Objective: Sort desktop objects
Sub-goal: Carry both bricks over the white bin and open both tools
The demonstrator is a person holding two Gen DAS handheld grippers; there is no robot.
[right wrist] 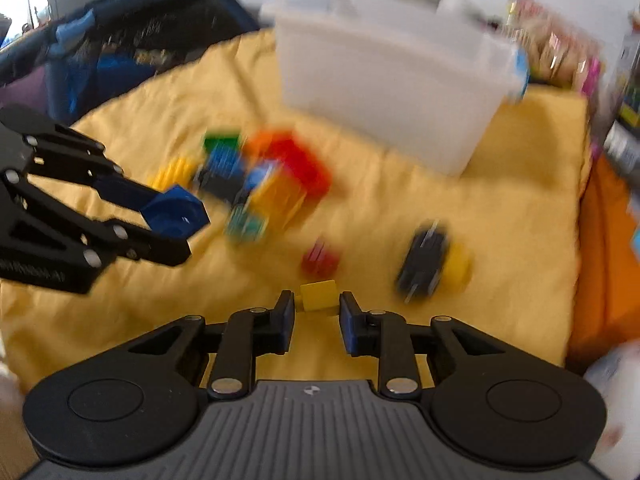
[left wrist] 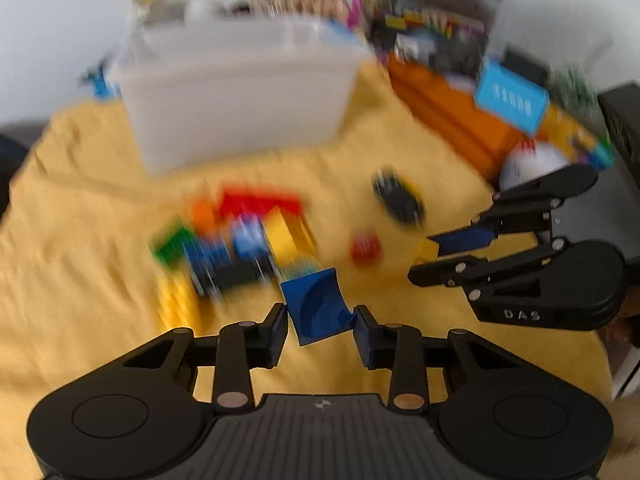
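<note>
Both views are motion-blurred. My left gripper [left wrist: 321,326] is shut on a dark blue curved block [left wrist: 318,304], held above the yellow cloth [left wrist: 80,240]; the same gripper [right wrist: 176,220] and blue block [right wrist: 176,210] show at the left of the right wrist view. My right gripper [right wrist: 317,314] is shut on a small yellow brick [right wrist: 318,296], seen from the side as right gripper [left wrist: 430,258] with the yellow brick [left wrist: 426,249]. A heap of coloured bricks [left wrist: 240,236] lies mid-cloth, and a white plastic bin [left wrist: 240,96] stands behind it.
A loose red brick [right wrist: 320,258] and a black-and-yellow wheeled toy [right wrist: 428,264] lie on the cloth right of the heap [right wrist: 260,180]. An orange box [left wrist: 452,120] with a blue card [left wrist: 512,98] borders the right edge. Dark bags [right wrist: 120,40] sit beyond the far left.
</note>
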